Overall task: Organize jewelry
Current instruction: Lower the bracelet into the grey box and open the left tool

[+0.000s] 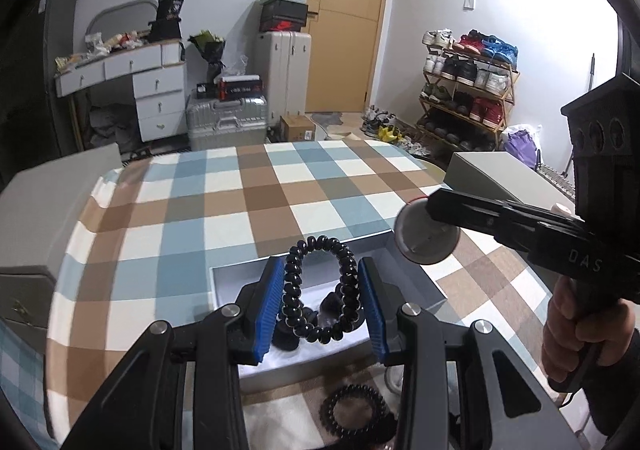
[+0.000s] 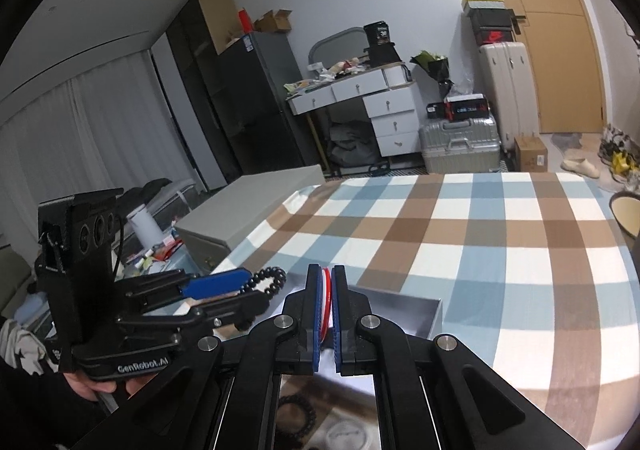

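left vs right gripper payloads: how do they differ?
The black beaded bracelet is a thick open loop that props the left gripper partway open; the round flat disc with a red rim is thin, so the right gripper is nearly shut on it. Both are held clear above the white box.

tongs (image 1: 320, 302): black linkage | blue ribbed pads (image 1: 267, 312) | silver screws (image 1: 230, 310)

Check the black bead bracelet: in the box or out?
Out. The black bead bracelet is pinched between the left claw's blue pads above the open white box.
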